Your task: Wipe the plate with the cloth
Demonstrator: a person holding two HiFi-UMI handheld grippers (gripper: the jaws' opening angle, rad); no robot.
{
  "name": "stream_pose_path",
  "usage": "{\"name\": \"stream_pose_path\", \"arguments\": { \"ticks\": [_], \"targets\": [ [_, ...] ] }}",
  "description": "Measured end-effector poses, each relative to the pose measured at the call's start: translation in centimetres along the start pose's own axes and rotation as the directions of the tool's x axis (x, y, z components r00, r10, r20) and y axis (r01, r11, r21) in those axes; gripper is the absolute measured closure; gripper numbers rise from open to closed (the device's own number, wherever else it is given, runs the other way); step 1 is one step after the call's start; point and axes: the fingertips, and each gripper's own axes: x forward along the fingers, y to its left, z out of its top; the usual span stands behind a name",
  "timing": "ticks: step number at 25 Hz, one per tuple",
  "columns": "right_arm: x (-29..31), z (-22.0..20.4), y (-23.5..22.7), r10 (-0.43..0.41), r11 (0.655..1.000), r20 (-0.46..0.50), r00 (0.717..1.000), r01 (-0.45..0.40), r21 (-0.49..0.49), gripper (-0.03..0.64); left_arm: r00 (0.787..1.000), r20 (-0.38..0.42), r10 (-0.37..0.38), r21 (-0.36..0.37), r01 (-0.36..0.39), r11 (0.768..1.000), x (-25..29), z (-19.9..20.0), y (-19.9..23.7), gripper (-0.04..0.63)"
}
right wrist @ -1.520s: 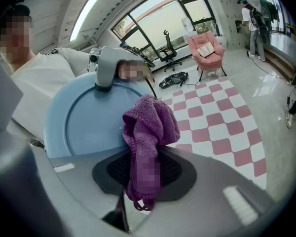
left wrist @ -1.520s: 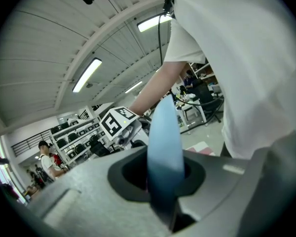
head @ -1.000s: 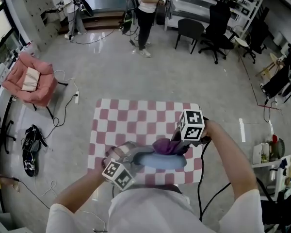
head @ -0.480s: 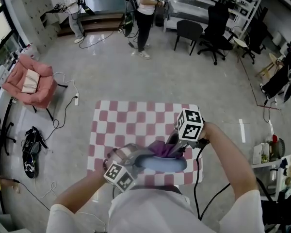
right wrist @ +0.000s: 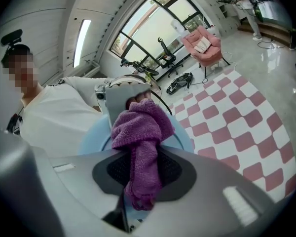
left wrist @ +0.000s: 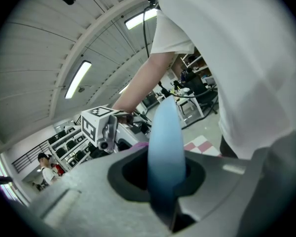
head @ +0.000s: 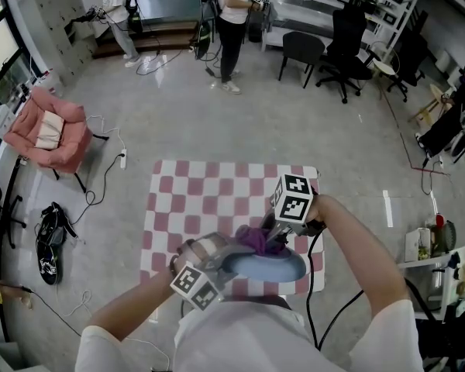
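Observation:
My left gripper [head: 221, 260] is shut on the rim of a light blue plate [head: 270, 268], held tilted over the near edge of the checkered table [head: 209, 192]. In the left gripper view the plate [left wrist: 165, 137] stands edge-on between the jaws of the left gripper [left wrist: 162, 179]. My right gripper [head: 268, 235] is shut on a purple cloth [head: 256, 239] that presses on the plate's upper left part. The right gripper view shows the cloth [right wrist: 140, 132] bunched between the jaws of the right gripper [right wrist: 140, 177], with the plate [right wrist: 96, 137] behind it and the left gripper [right wrist: 123, 97] at its far rim.
The pink and white checkered table [right wrist: 237, 127] stretches away beyond the plate. On the floor to the left are a pink armchair [head: 46, 126] and shoes [head: 50, 235]. Black chairs [head: 325, 49] and standing people [head: 232, 22] are far behind.
The right gripper and the cloth have slid left and a little down across the plate. The plate has tipped, its right side now wider in view. The left gripper has shifted slightly right.

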Motion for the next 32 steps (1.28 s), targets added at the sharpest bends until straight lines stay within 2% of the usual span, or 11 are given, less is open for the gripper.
{"name": "stream_pose_path", "arguments": {
  "ticks": [12, 16, 21, 32],
  "targets": [
    [0.9, 2.2, -2.8, -0.028, 0.997, 0.06, 0.998, 0.024, 0.066, 0.522, 1.0, 0.025, 0.007, 0.019, -0.008, 1.0, 0.1, 1.6, 0.2, 0.541],
    [0.9, 3.2, -4.4, -0.086, 0.993, 0.09, 0.992, 0.078, 0.089, 0.52, 0.999, 0.035, 0.011, 0.029, -0.012, 1.0, -0.1, 1.8, 0.1, 0.541],
    [1.8, 3.0, -6.8, -0.144, 0.981, 0.059, 0.988, 0.135, 0.14, 0.522, 0.998, 0.065, 0.026, 0.034, -0.028, 0.999, -0.4, 3.1, 0.6, 0.541],
    [2.3, 0.2, -8.1, -0.153, 0.969, 0.012, 0.988, 0.147, 0.199, 0.523, 0.998, 0.039, 0.046, 0.029, -0.047, 0.998, -1.6, 2.1, 0.4, 0.54]
  ]
}}
